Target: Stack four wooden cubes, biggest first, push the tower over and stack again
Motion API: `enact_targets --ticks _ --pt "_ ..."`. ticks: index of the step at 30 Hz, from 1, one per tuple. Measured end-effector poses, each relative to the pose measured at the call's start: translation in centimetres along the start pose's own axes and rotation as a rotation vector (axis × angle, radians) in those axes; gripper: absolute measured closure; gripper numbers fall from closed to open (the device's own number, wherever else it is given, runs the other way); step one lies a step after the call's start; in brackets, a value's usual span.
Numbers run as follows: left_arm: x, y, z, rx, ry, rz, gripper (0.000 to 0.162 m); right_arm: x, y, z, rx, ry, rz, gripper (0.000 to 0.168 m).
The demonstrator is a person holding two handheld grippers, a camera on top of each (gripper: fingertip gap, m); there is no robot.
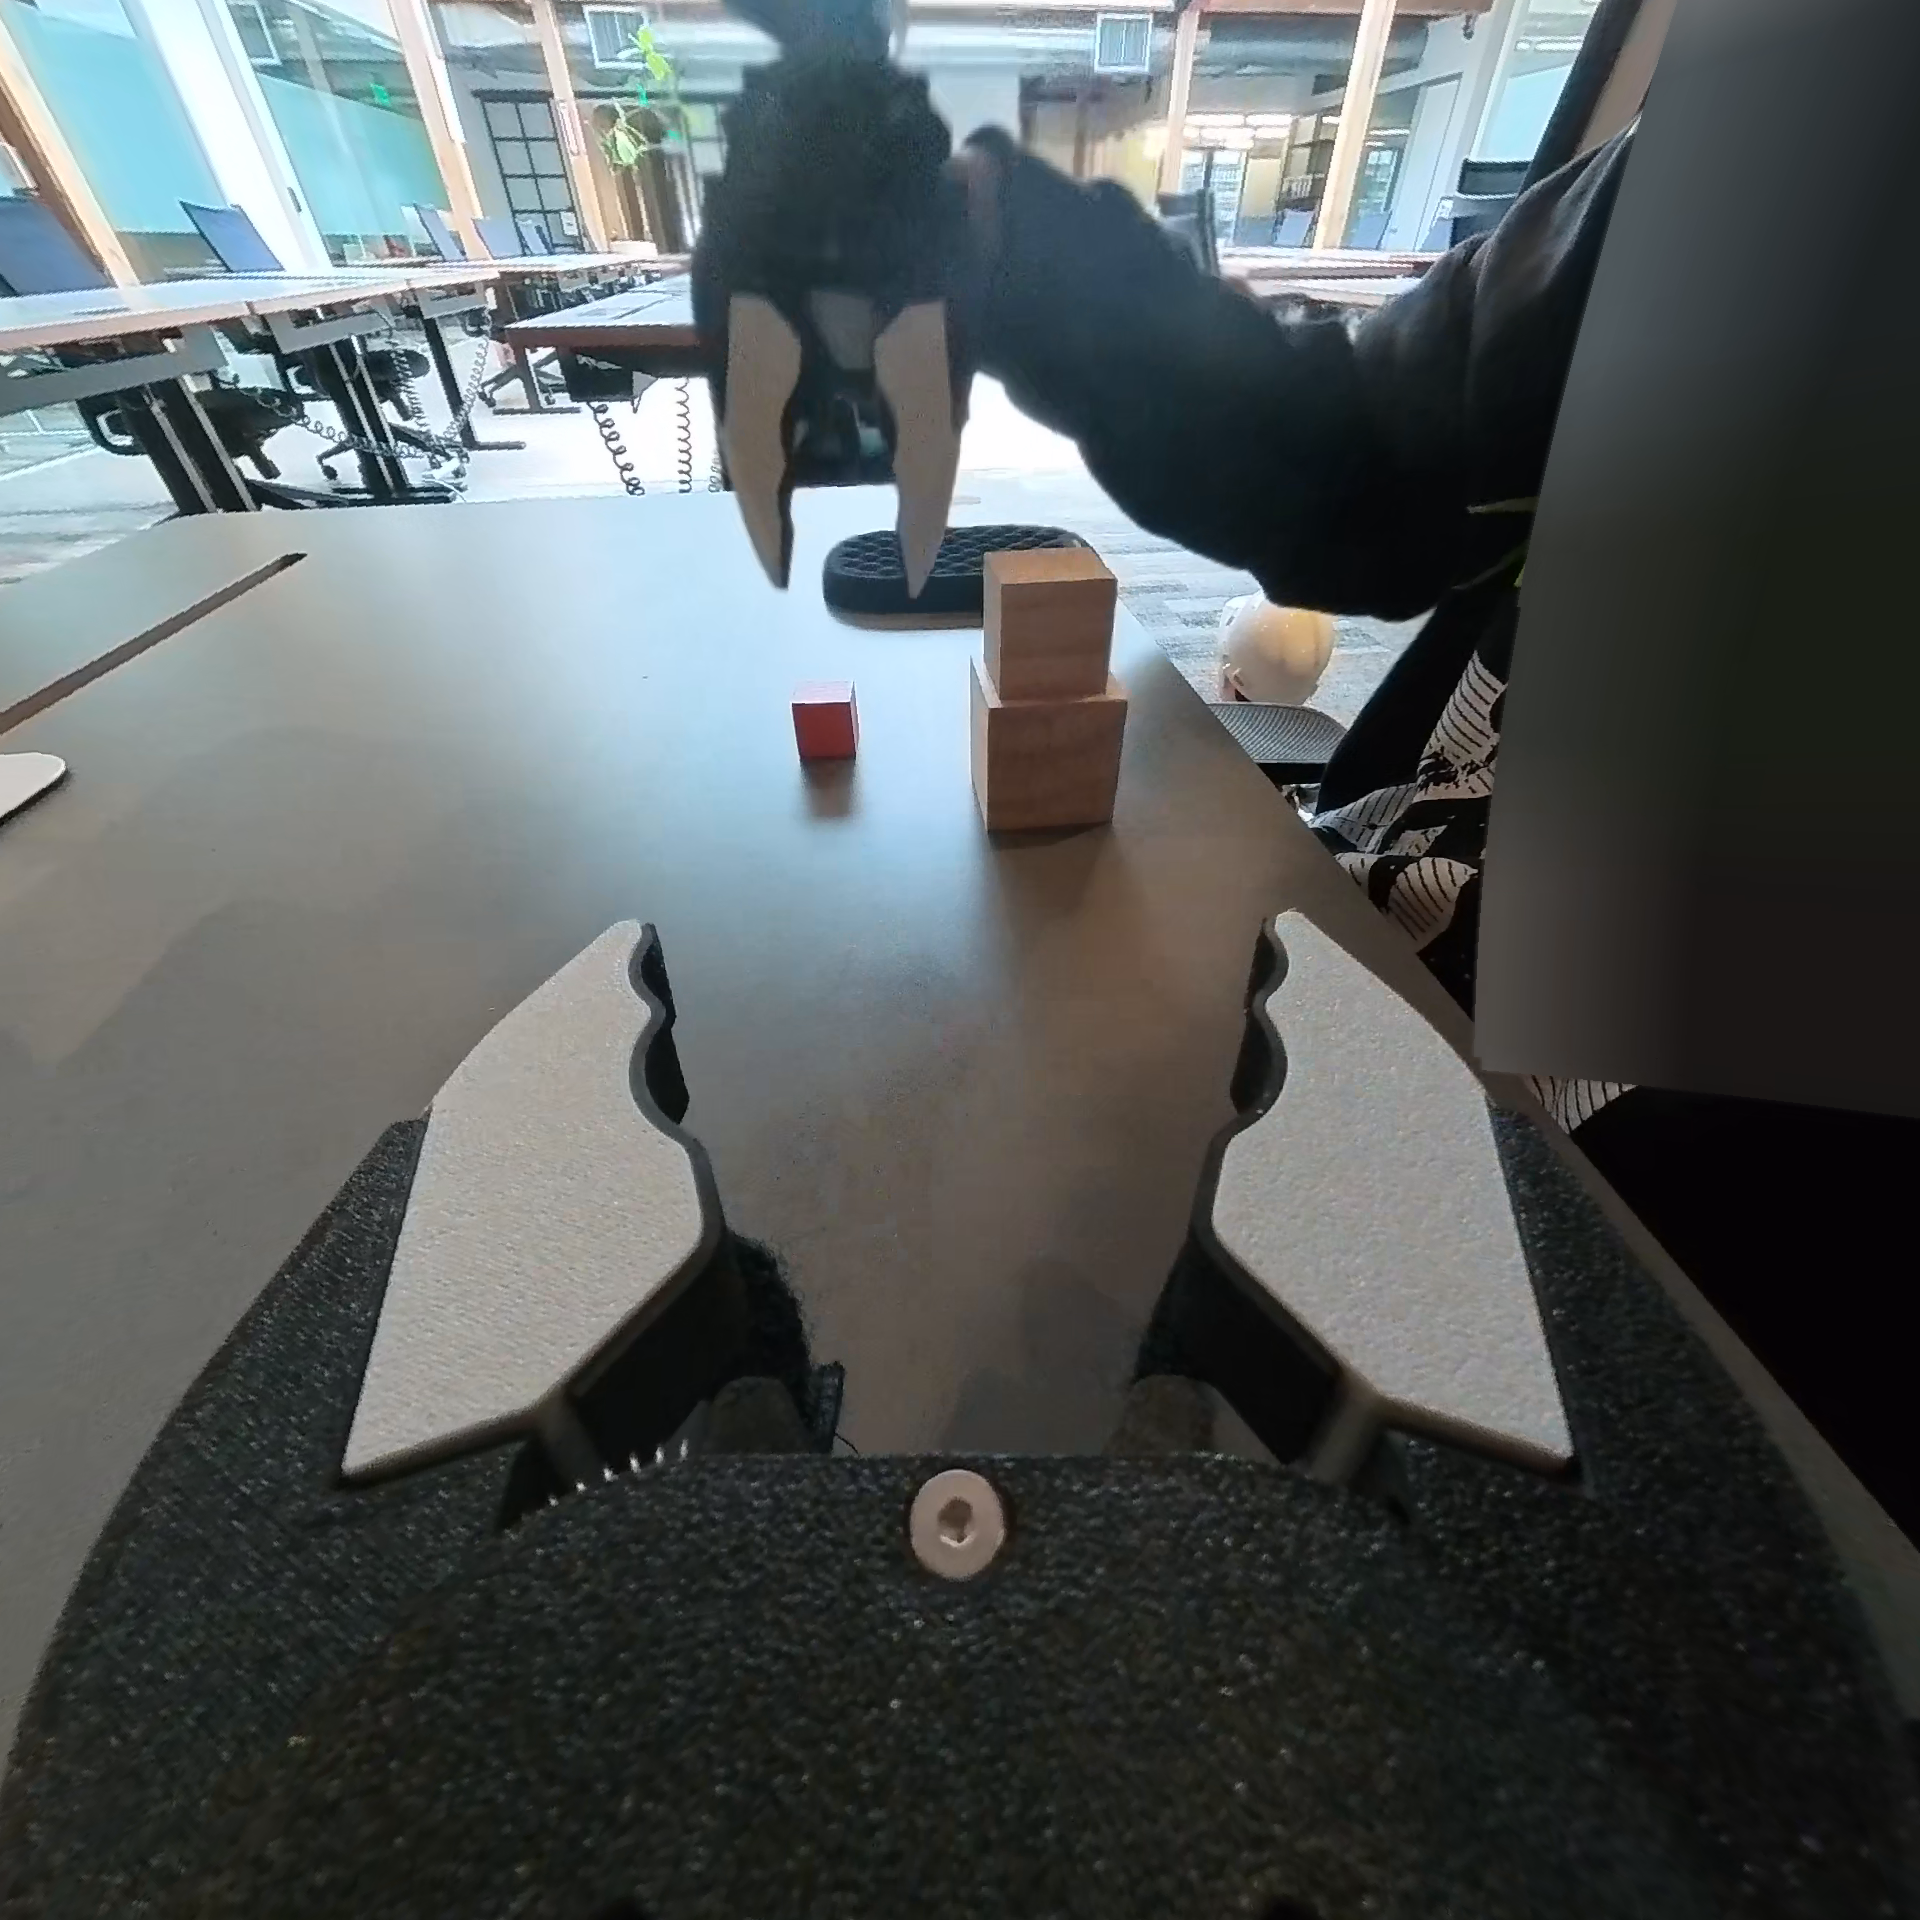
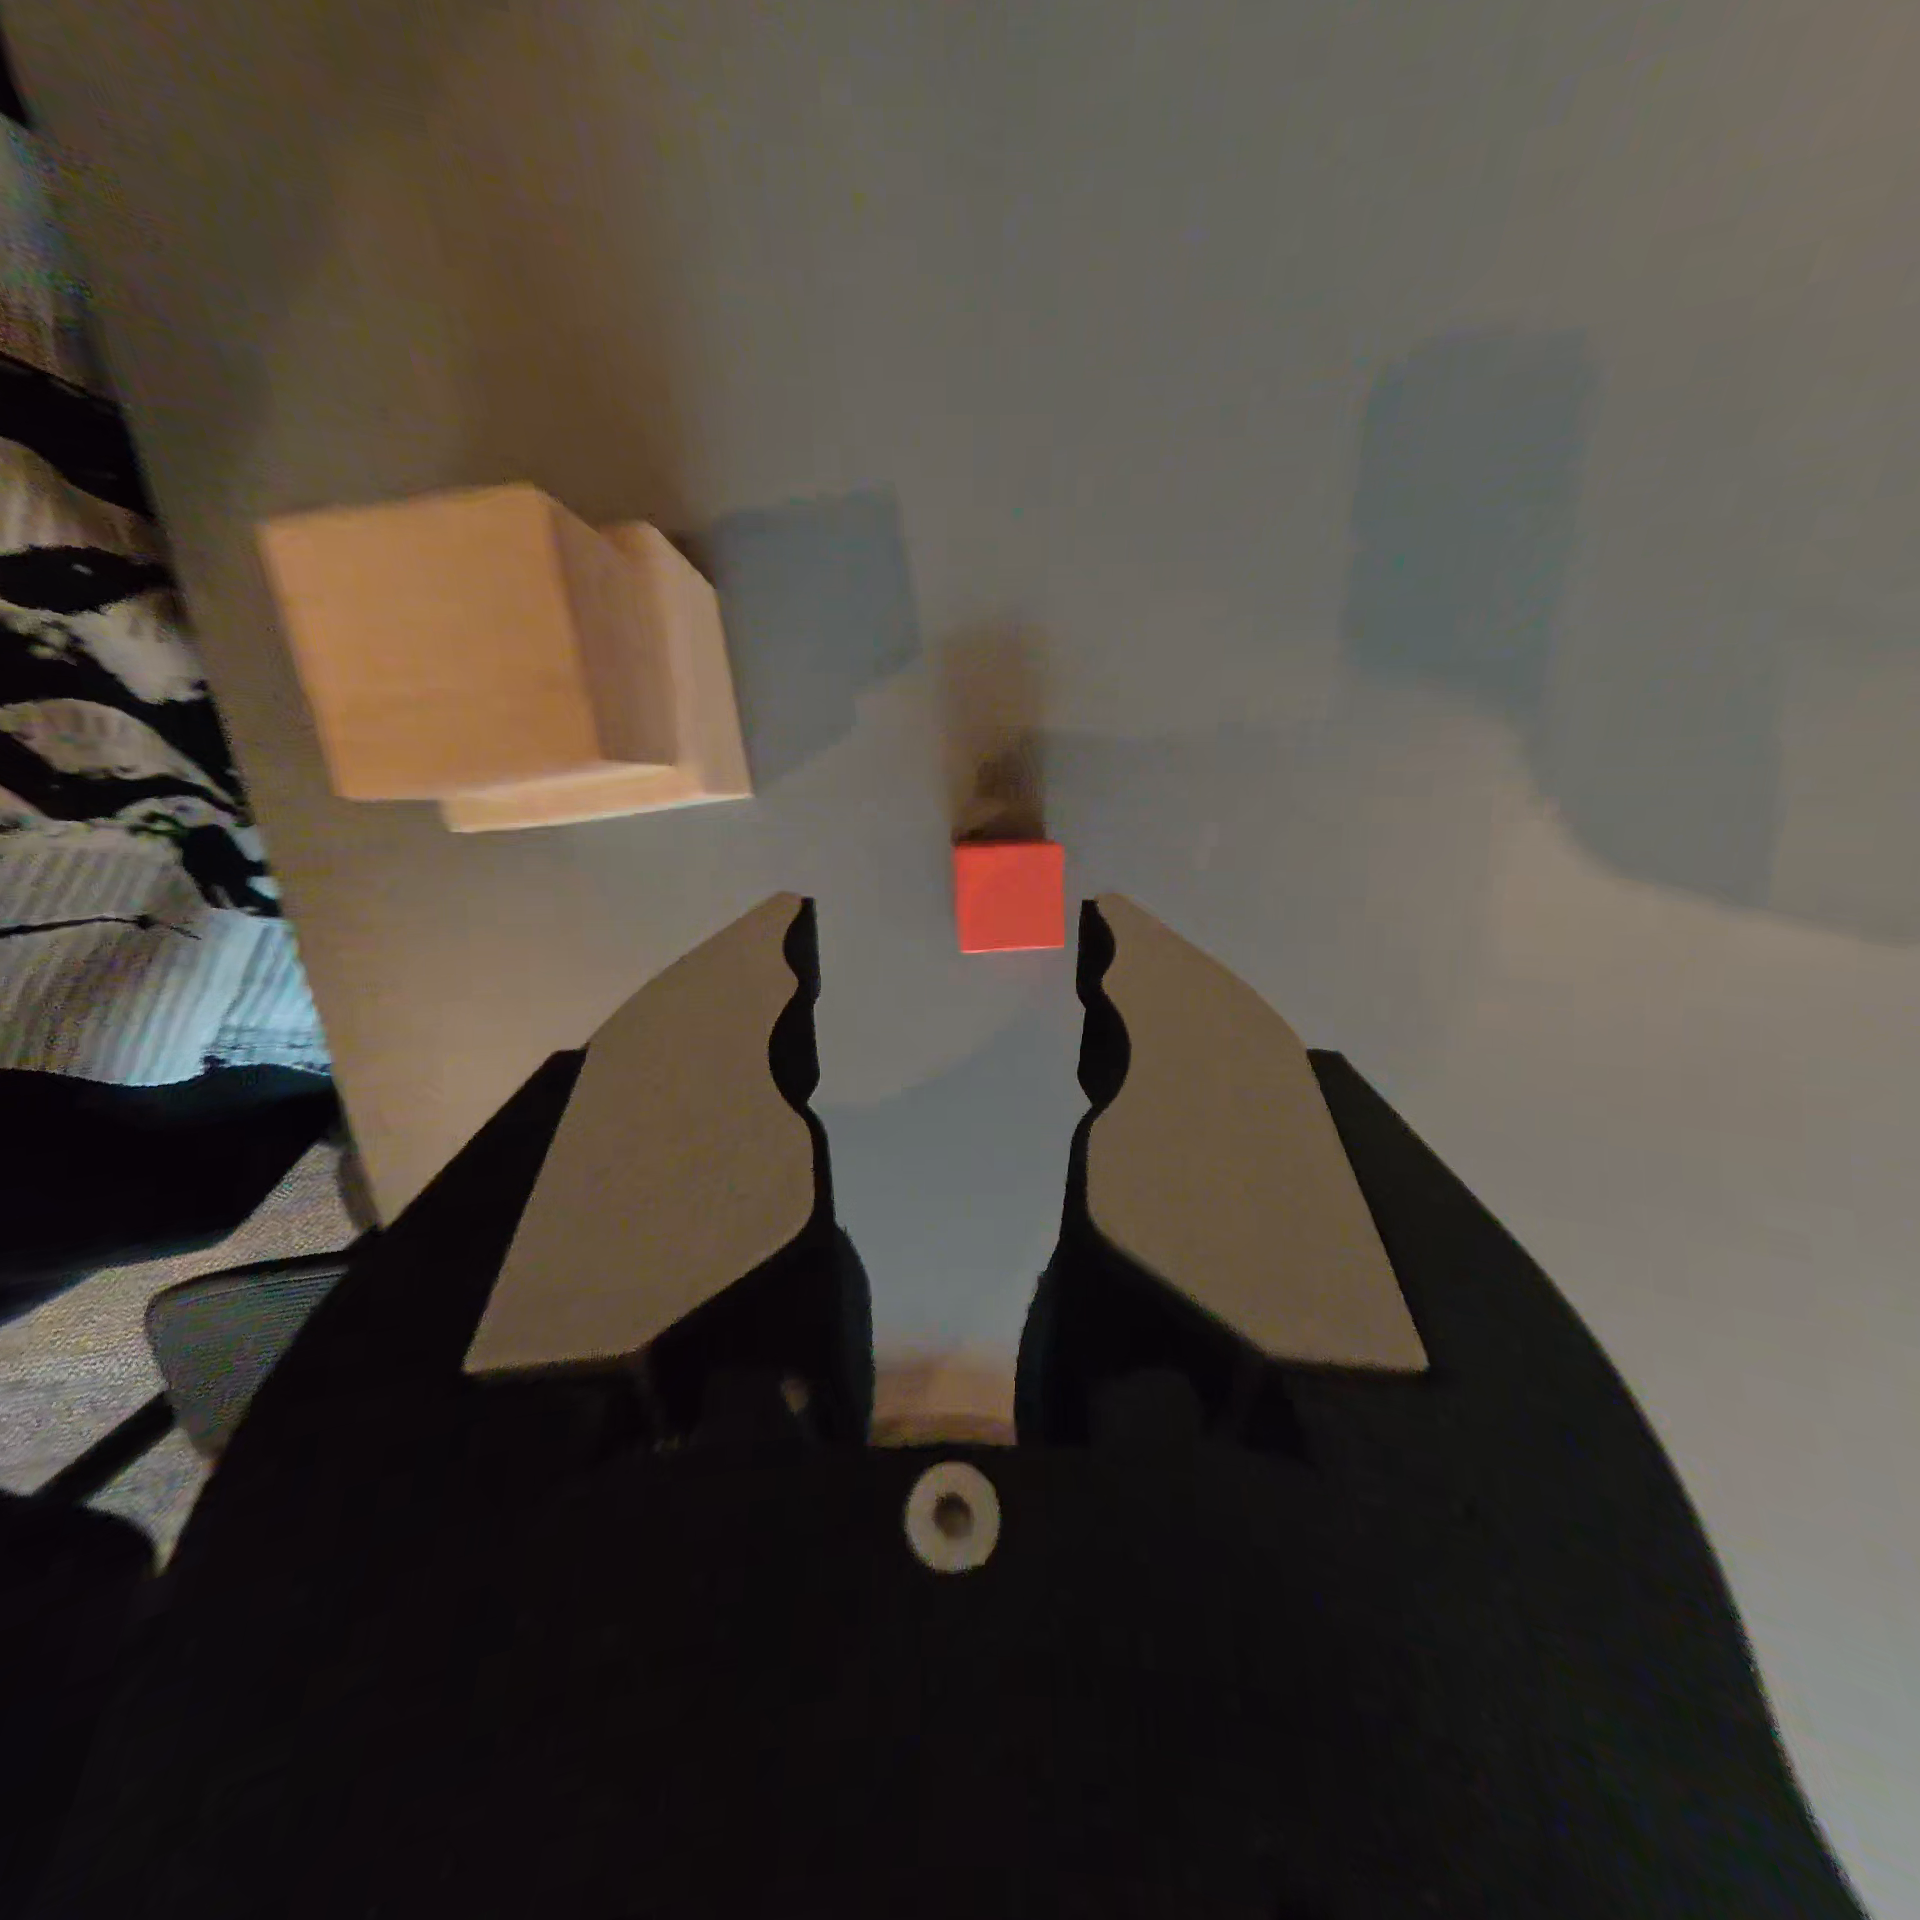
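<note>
Place: open-plan office, seen mostly in the left wrist view.
Desks: long rows of tables (image 1: 260,301) on dark metal legs, receding toward the back wall.
Seating: black swivel chairs (image 1: 239,426) pushed under the rows; a mesh office chair (image 1: 1283,732) beside the near edge.
Cabling: coiled cords (image 1: 623,447) hanging beneath the tabletops.
Partitions: frosted glass walls (image 1: 343,135) in pale wooden frames on the left; more glazed rooms at the far right.
Greenery: a potted plant (image 1: 639,104) near the back.
Floor: patterned grey carpet (image 1: 1184,608).
Work surface: dark matte desk (image 1: 468,831), with a monitor back (image 1: 1714,520) at the right edge.
</note>
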State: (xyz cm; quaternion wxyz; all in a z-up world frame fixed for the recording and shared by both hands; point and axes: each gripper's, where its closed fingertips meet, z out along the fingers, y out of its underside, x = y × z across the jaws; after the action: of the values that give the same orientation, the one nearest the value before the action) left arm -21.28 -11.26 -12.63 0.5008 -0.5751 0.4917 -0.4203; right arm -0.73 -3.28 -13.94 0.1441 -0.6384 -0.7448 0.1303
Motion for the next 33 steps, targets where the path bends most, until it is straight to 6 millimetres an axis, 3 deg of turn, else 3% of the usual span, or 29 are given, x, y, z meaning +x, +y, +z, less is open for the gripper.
enact_targets --ticks 6,11,15,19,26,30,33 --pt "-0.1 -0.1 -0.1 0.006 -0.001 -0.008 0.058 1.4 2.5 4.3 -0.030 -0.022 0.011 0.123" --pt "-0.1 0.0 0.0 0.004 0.001 -0.010 0.058 1.6 2.7 5.2 -0.022 -0.014 -0.011 0.142" --pt "-0.1 0.0 0.0 -0.001 0.004 -0.009 0.058 1.4 2.3 4.1 -0.014 0.003 -0.016 0.142" --pt "-0.1 -0.1 -0.1 0.009 -0.001 -0.011 0.058 1.0 0.8 1.5 0.004 0.040 -0.020 0.142" --pt "-0.2 -0.1 -0.1 0.011 -0.008 -0.013 0.058 -3.2 -3.8 -3.5 0.062 0.021 -0.084 0.142" --pt "-0.2 -0.1 -0.1 0.007 -0.008 -0.014 0.058 -6.0 -4.9 -3.9 0.021 -0.005 -0.132 0.142" --pt "-0.3 -0.1 -0.1 0.007 -0.009 -0.012 0.058 -7.0 -5.2 -3.2 -0.016 -0.008 -0.150 0.142"
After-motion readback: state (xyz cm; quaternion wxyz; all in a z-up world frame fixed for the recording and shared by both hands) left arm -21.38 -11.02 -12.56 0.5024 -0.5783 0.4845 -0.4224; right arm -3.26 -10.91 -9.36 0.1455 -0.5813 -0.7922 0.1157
